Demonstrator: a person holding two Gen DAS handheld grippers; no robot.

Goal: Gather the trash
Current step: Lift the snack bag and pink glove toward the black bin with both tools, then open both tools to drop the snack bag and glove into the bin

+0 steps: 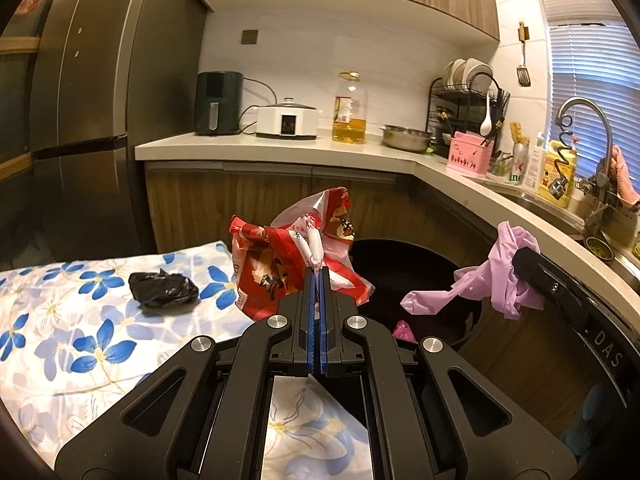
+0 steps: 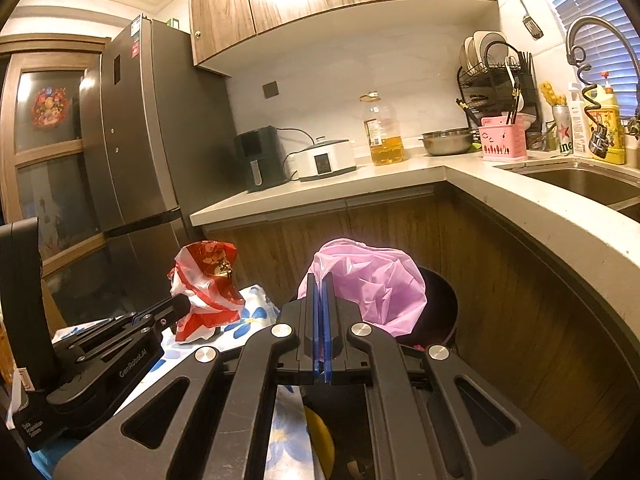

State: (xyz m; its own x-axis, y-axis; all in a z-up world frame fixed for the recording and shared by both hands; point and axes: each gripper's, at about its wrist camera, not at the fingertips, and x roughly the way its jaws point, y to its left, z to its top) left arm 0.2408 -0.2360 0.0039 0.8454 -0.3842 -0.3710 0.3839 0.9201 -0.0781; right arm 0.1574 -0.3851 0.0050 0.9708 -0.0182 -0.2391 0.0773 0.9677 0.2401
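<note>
My left gripper is shut on a red and white plastic bag, which hangs crumpled just past the edge of the flowered tablecloth. In the right wrist view that bag sits in the left gripper at the left. My right gripper is shut on a pink plastic bag, held above a dark round bin. From the left wrist camera the pink bag dangles over the bin. A black crumpled bag lies on the tablecloth.
An L-shaped counter carries an air fryer, a white cooker, an oil bottle, a steel bowl and a dish rack. The sink lies at the right. A grey fridge stands left.
</note>
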